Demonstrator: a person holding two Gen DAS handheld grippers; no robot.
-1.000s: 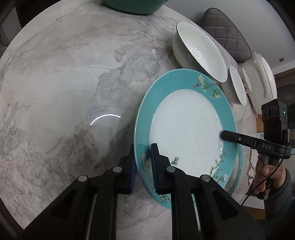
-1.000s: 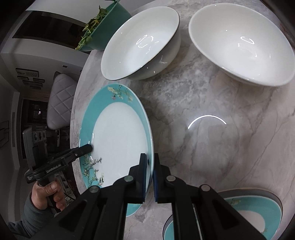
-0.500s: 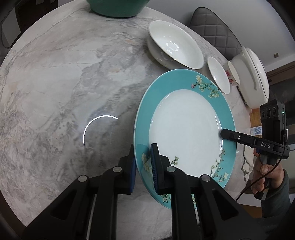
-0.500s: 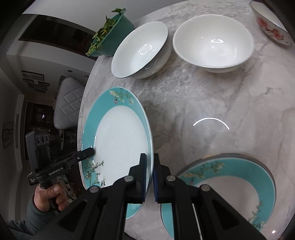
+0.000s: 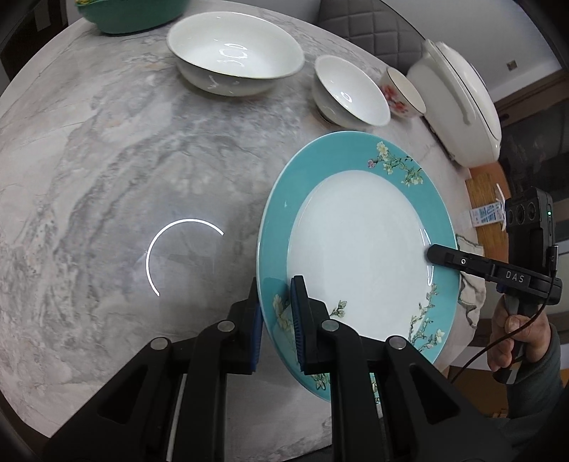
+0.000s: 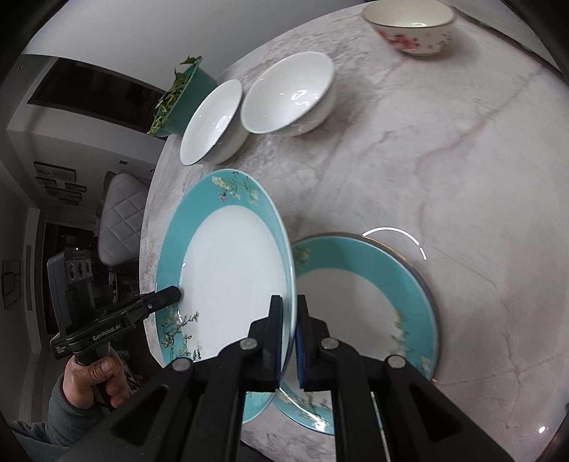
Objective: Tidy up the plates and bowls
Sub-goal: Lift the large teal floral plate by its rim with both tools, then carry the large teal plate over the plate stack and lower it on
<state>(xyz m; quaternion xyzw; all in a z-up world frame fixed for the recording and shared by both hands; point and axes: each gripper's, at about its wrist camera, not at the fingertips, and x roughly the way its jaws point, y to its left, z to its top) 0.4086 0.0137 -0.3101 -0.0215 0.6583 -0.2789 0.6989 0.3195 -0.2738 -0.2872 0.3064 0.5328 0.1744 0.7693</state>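
Both grippers hold one teal-rimmed plate (image 5: 355,248) (image 6: 231,270) with flower sprigs, lifted and tilted above the marble table (image 5: 106,160). My left gripper (image 5: 275,320) is shut on its near rim, and my right gripper (image 6: 288,334) is shut on the opposite rim. A second teal-rimmed plate (image 6: 355,302) lies flat on the table just right of the held one in the right wrist view. A large white bowl (image 5: 234,64) (image 6: 209,124), a smaller white bowl (image 5: 350,96) (image 6: 288,96) and a small red-flowered bowl (image 5: 403,94) (image 6: 409,26) stand farther back.
A teal bowl of greens (image 6: 177,99) (image 5: 131,14) sits at the table's far edge. A white lidded pot (image 5: 462,103) stands at the right edge in the left wrist view. Quilted chairs (image 6: 121,209) stand beyond the table rim.
The held plate has travelled across the table with both grippers. The bowls have slid away in both views, and the second teal plate has come fully into the right wrist view beside the held one.
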